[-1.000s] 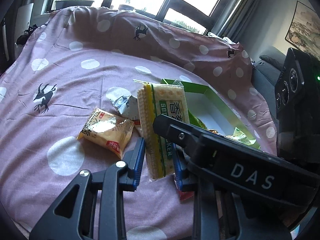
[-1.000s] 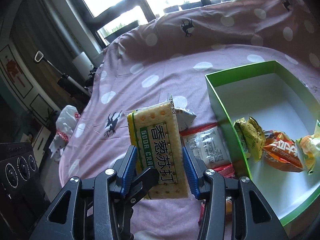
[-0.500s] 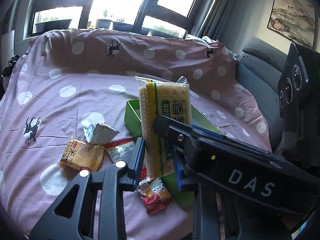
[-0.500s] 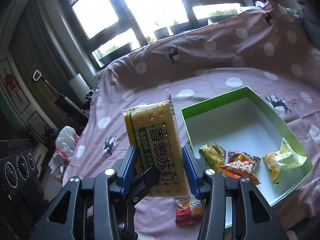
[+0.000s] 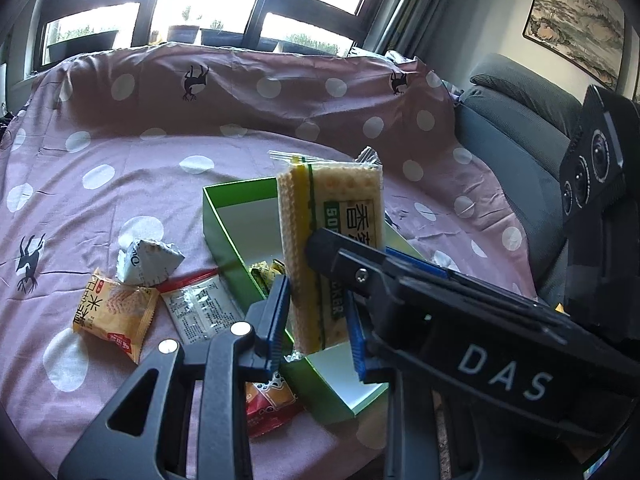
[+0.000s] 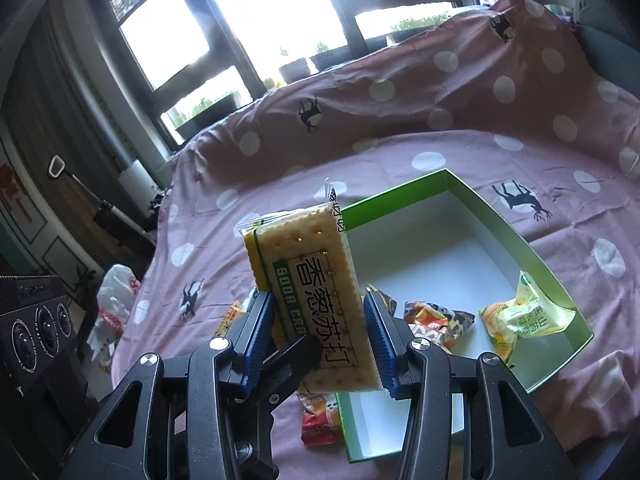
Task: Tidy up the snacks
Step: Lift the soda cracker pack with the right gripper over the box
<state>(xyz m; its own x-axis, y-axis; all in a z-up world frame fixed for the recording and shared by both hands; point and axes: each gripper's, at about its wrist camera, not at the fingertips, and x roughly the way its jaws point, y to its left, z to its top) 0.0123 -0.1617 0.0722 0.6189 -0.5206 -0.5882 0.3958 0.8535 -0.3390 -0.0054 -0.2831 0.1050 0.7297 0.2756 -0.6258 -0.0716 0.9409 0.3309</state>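
A soda cracker pack (image 5: 332,248), yellow-green with Chinese print, stands upright between both grippers. My left gripper (image 5: 318,320) and right gripper (image 6: 320,336) are each shut on it, and hold it above the near-left corner of a green box (image 6: 460,184) with a white floor. In the box lie a yellow-green snack bag (image 6: 524,316), an orange-red bag (image 6: 436,320) and a yellow wrapper (image 5: 266,274). On the pink dotted cloth lie an orange rice cracker pack (image 5: 116,316), a silver pouch (image 5: 148,262), a clear white packet (image 5: 200,312) and a red packet (image 5: 268,404).
The pink polka-dot cloth (image 5: 120,168) covers the round surface and rises at the back below the windows. A grey sofa (image 5: 520,120) stands to the right. A white plastic bag (image 6: 116,300) lies on the floor to the left.
Both grippers have lifted the cracker pack and carried it right, from over the loose snacks to over the box's near-left corner. The snacks on the cloth have not moved.
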